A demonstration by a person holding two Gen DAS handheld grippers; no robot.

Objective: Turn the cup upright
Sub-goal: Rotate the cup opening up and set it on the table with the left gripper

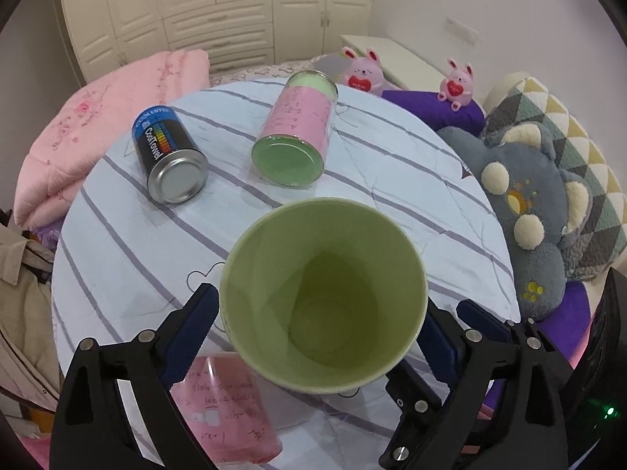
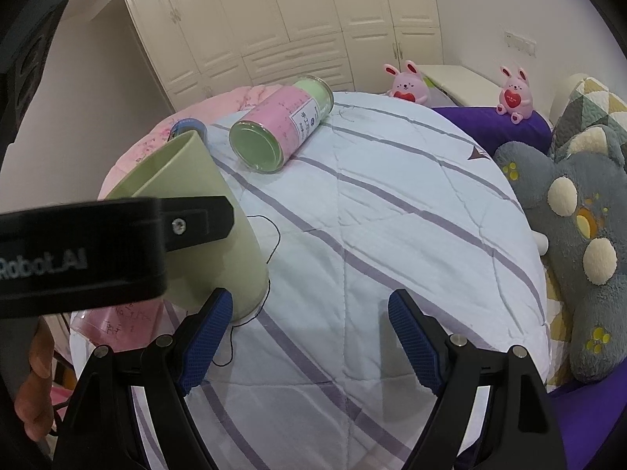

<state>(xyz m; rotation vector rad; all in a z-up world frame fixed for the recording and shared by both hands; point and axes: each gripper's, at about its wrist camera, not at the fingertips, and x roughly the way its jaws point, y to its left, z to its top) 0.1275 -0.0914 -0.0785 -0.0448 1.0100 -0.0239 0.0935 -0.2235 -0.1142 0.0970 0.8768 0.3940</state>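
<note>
my left gripper (image 1: 323,337) is clamped across the pale green plastic cup (image 1: 323,297), base on the striped quilt (image 2: 392,215), mouth tilted up-left; right gripper (image 2: 309,337) (fingers apart) sits just right.

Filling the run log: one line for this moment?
left hand-held gripper: shut on cup | cup: tilted, base on quilt | right hand-held gripper: open

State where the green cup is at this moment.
The green cup sits between the left gripper jaws, low centre in the left wrist view, tilted over the striped quilt, nearer than the two lying cans.
</note>
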